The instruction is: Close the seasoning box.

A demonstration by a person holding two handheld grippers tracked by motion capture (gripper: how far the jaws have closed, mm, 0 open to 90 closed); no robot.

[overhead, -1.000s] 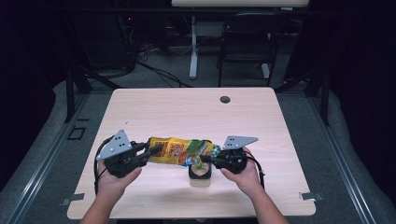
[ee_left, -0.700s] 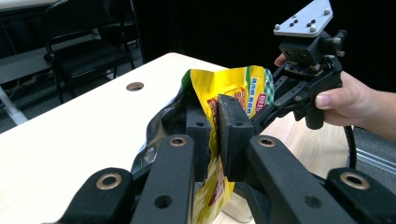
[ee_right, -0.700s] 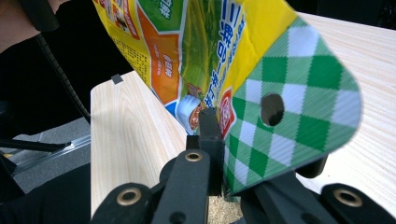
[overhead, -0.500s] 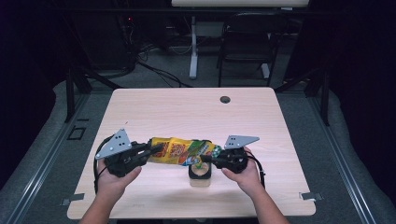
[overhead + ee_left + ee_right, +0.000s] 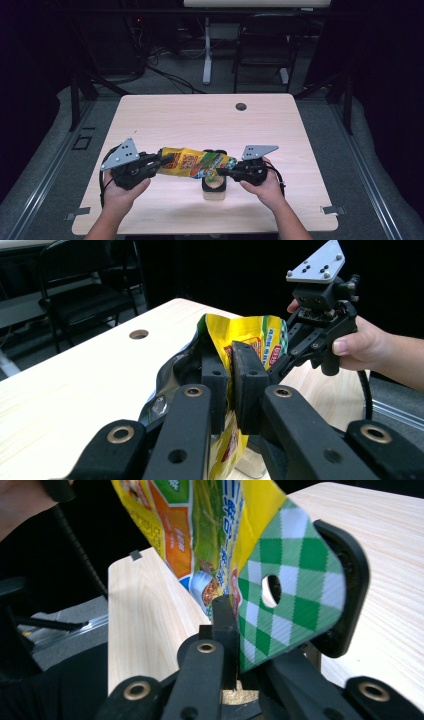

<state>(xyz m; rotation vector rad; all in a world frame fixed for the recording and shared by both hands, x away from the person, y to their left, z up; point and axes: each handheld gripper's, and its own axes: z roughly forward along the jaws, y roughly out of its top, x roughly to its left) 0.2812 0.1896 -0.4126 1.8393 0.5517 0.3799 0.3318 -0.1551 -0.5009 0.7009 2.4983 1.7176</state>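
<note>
A yellow snack bag [image 5: 192,164] hangs stretched between my two grippers, just above the table [image 5: 200,120]. My left gripper [image 5: 161,162] grips its silver-lined end; its jaws have just been closing and its pads [image 5: 249,375] now press on the foil [image 5: 252,332]. My right gripper [image 5: 221,172] is shut on the green-and-white checked top strip [image 5: 295,595], close to the hang hole. Under the bag's right half a small jar [image 5: 214,187] stands on the table, with grainy beige contents [image 5: 235,696].
A round cable hole [image 5: 241,106] sits near the table's far edge. A chair [image 5: 262,50] and a desk leg [image 5: 207,55] stand beyond the table. The person's hands come in from the near edge [image 5: 200,231].
</note>
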